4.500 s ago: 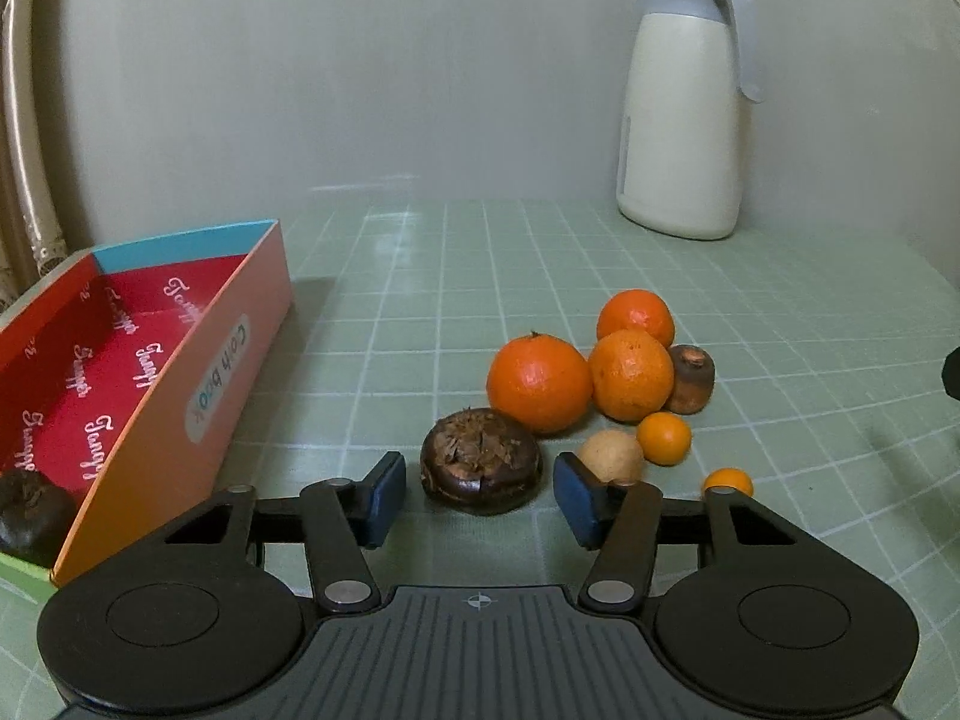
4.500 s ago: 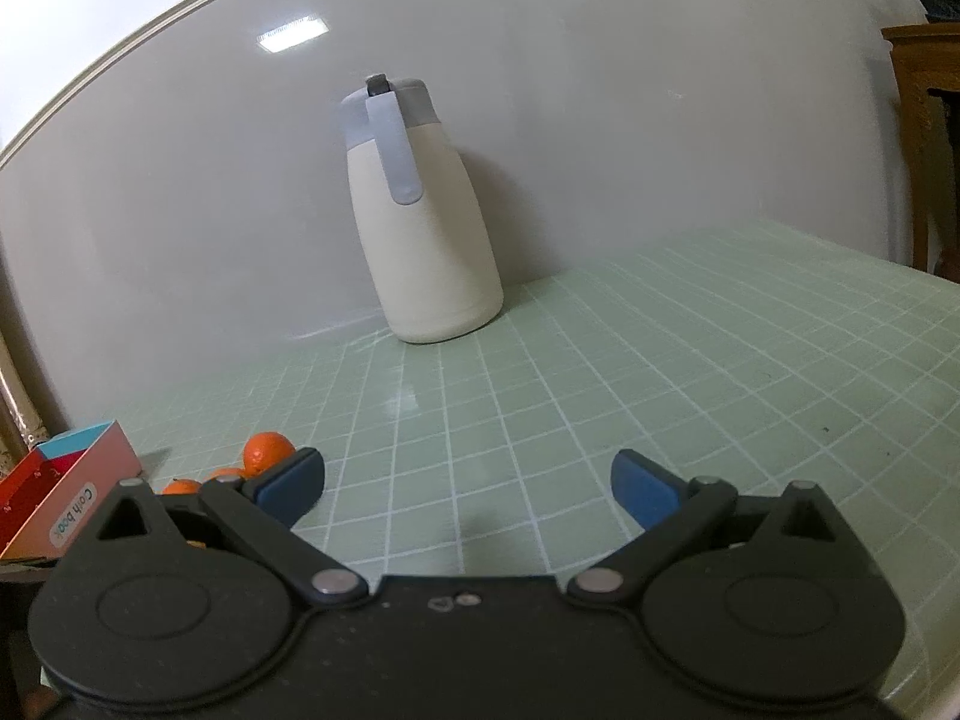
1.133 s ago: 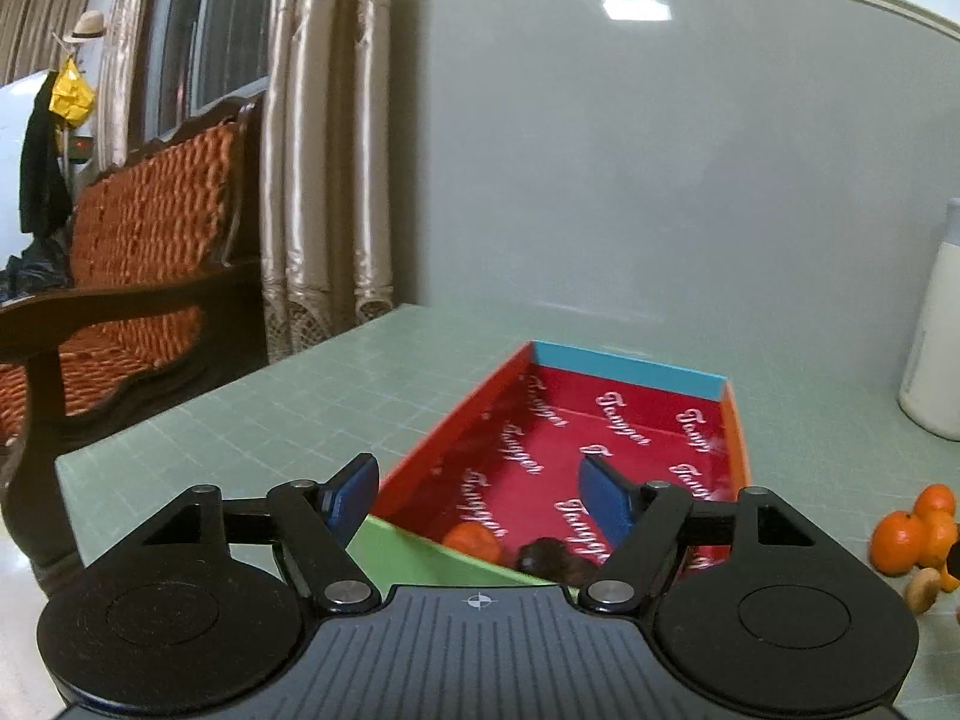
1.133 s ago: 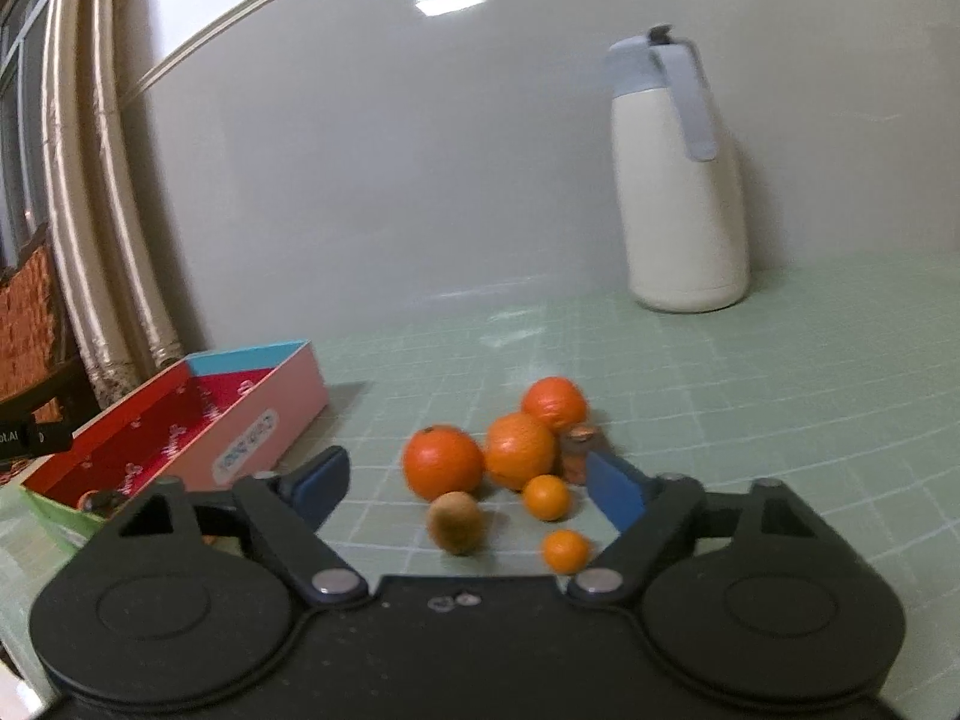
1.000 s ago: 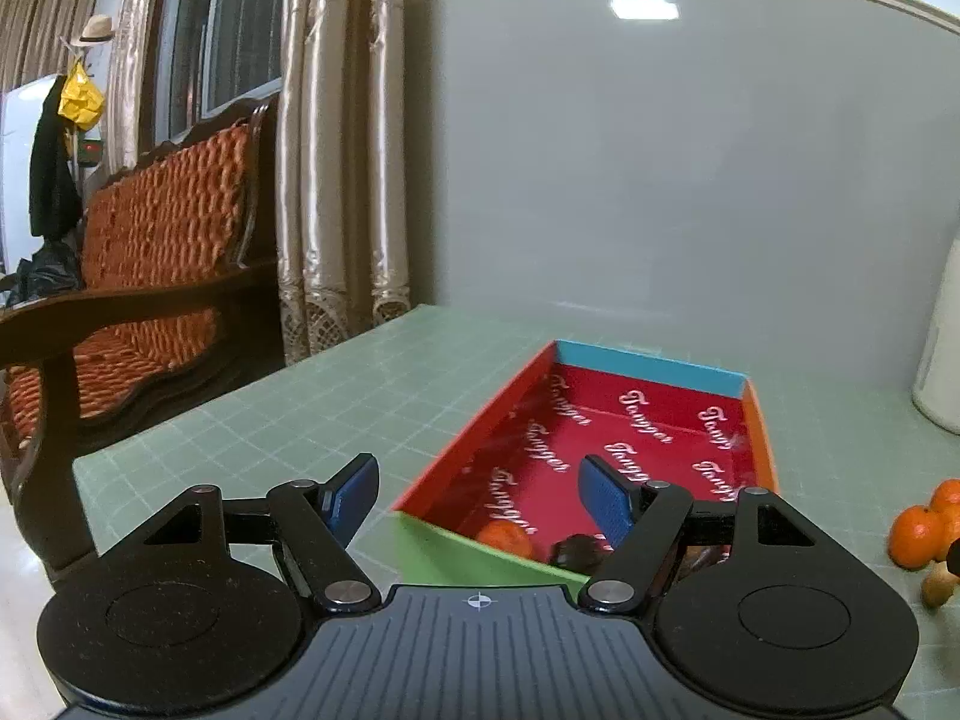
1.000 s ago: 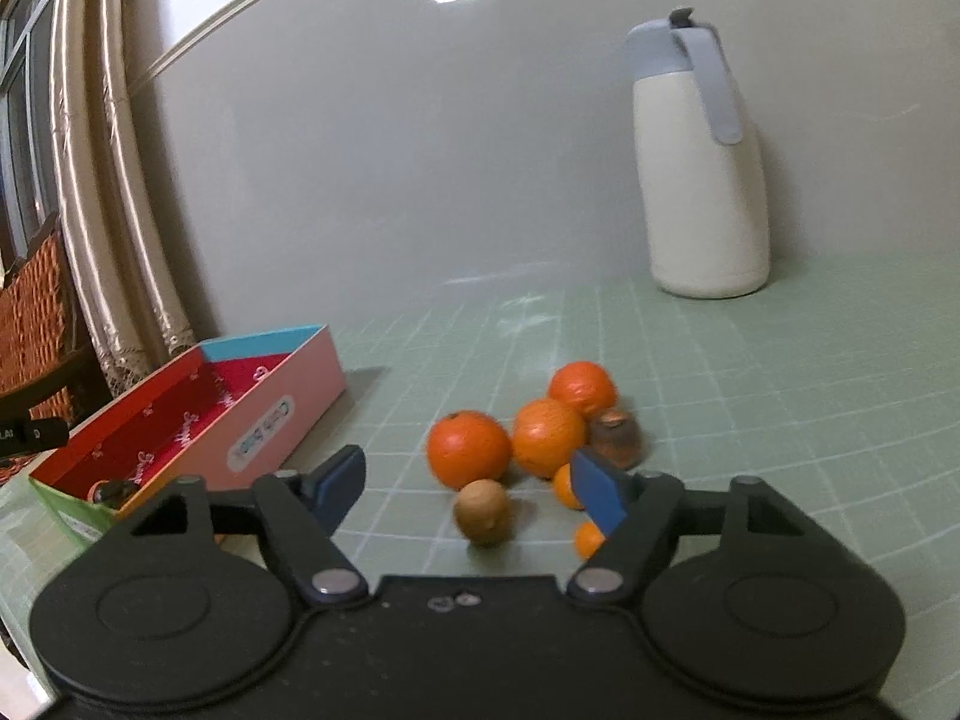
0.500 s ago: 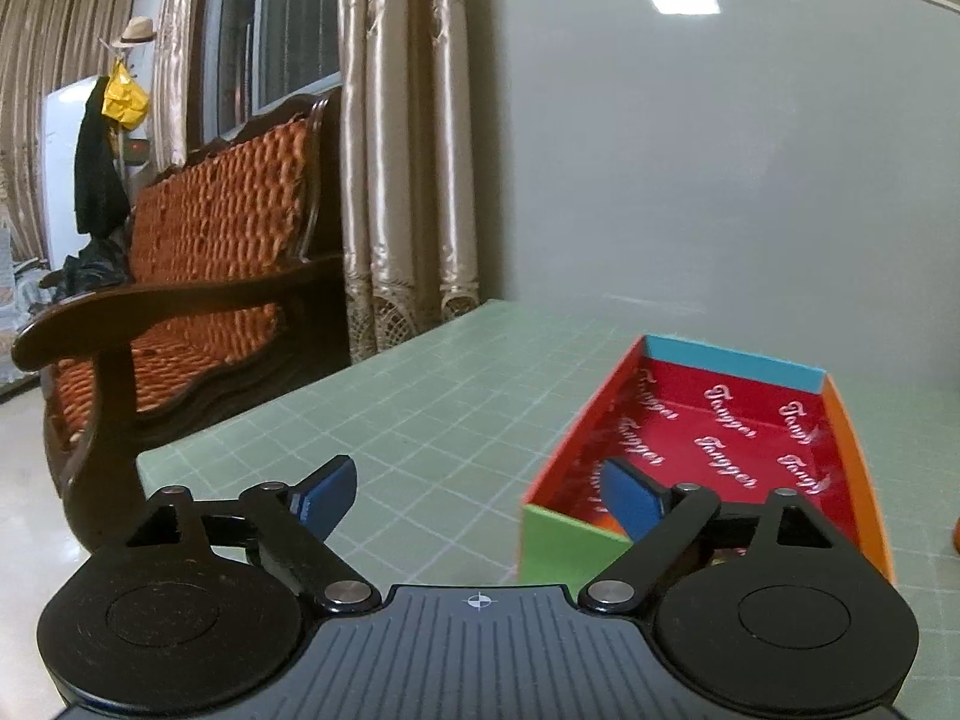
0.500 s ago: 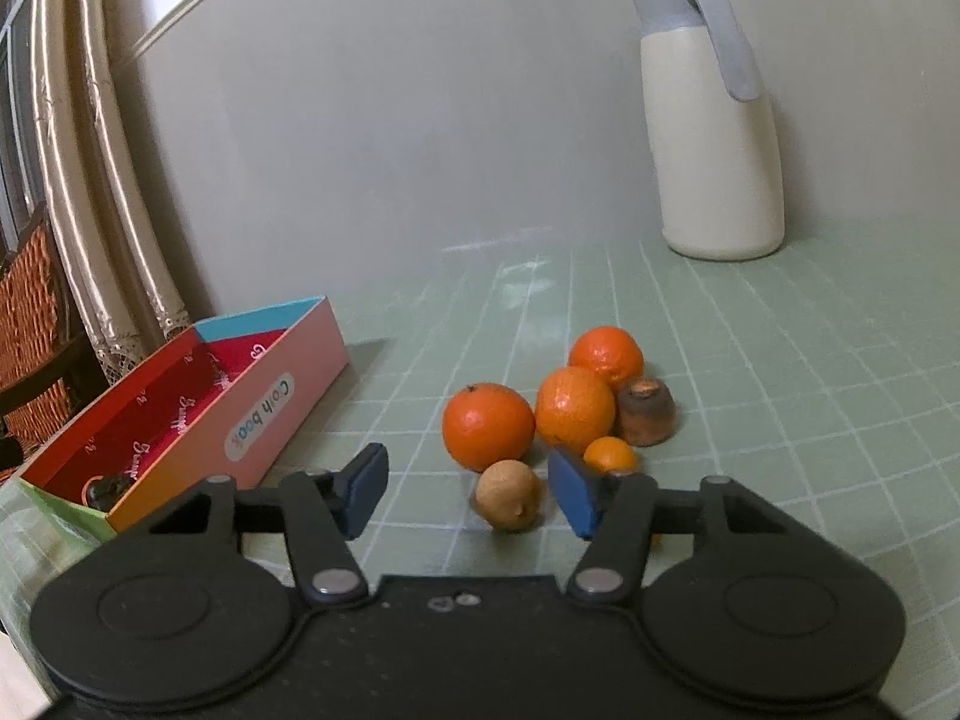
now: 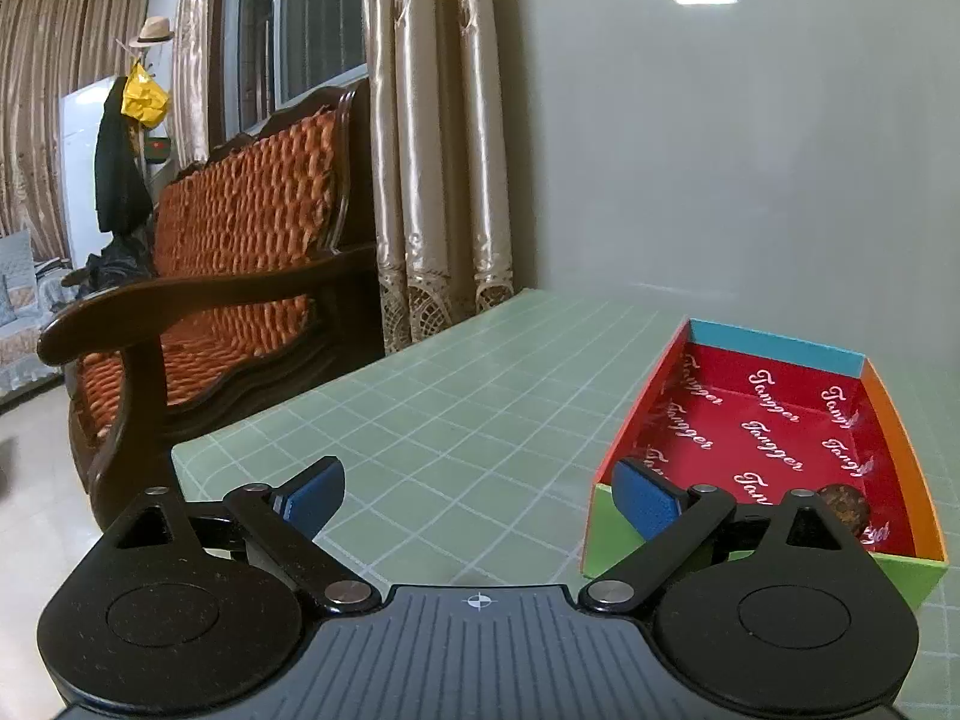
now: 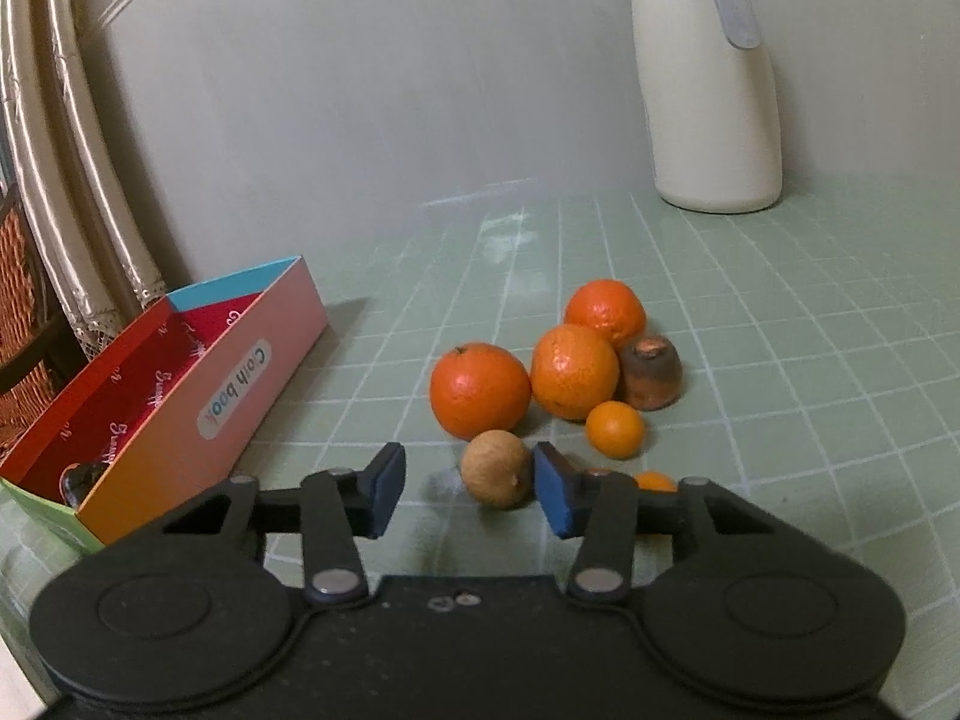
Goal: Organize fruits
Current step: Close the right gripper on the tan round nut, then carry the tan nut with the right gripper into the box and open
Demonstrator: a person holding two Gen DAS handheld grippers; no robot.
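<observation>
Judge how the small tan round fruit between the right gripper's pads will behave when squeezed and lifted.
The tan fruit looks round, so it may roll sideways if one pad touches first. Its matte skin probably grips the blue pads well. It sits small within the right gripper, whose jaws have just been closing, so it is likely light.

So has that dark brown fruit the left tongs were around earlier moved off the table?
Yes. The dark brown fruit now lies inside the red box, at its near end, no longer beside the oranges.
</observation>
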